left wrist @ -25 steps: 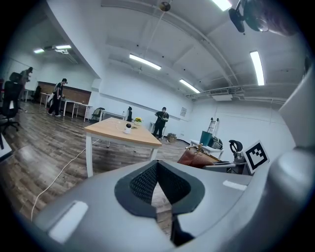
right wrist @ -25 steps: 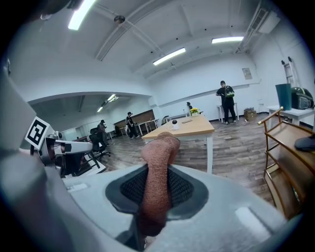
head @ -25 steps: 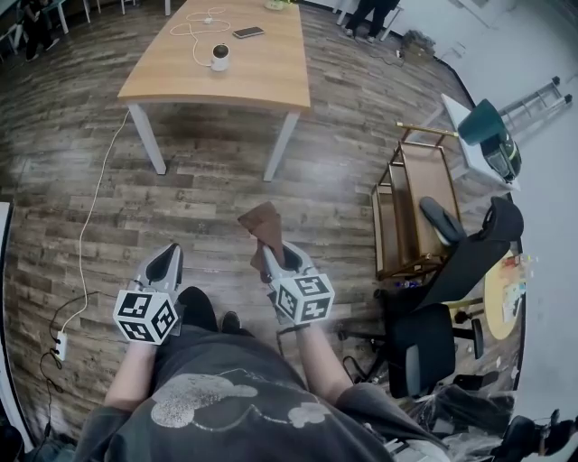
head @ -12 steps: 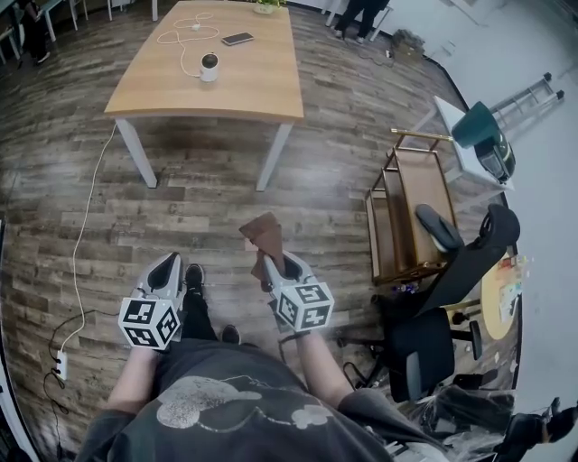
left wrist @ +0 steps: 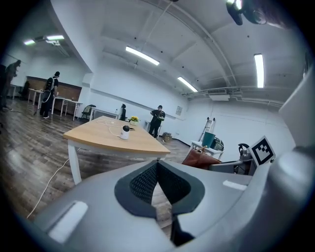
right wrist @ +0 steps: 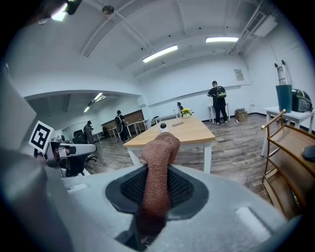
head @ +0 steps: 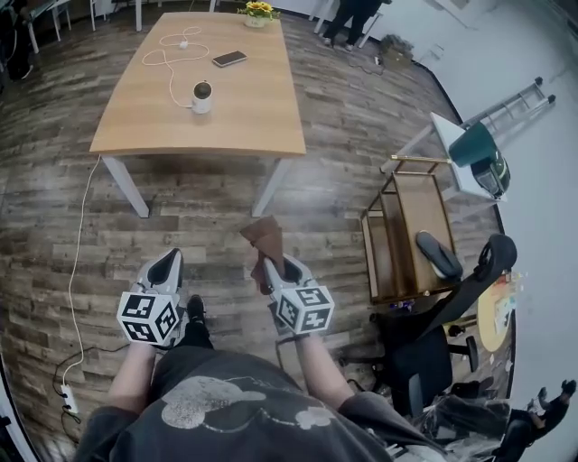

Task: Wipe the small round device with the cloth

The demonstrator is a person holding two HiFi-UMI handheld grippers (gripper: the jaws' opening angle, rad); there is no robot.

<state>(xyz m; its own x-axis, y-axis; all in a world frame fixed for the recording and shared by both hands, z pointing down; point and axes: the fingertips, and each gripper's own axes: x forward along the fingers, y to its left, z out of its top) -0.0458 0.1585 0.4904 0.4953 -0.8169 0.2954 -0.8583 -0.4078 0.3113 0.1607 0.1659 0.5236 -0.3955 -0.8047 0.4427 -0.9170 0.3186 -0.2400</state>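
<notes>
Nearer was drawn the small round white device (head: 201, 97) on the wooden table (head: 244, 117) | rust-brown cloth (head: 264, 242) was pinched in right gripper (head: 275, 267), ready for wiping | left gripper (head: 165, 264) was pressed together, seemingly empty

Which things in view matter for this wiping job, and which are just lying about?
For the job:
- cloth, clamped in the right tongs
- small round device on the table
- left tongs, shut and empty

Lying about:
- phone
- flowers
- cart
- office chair
</notes>
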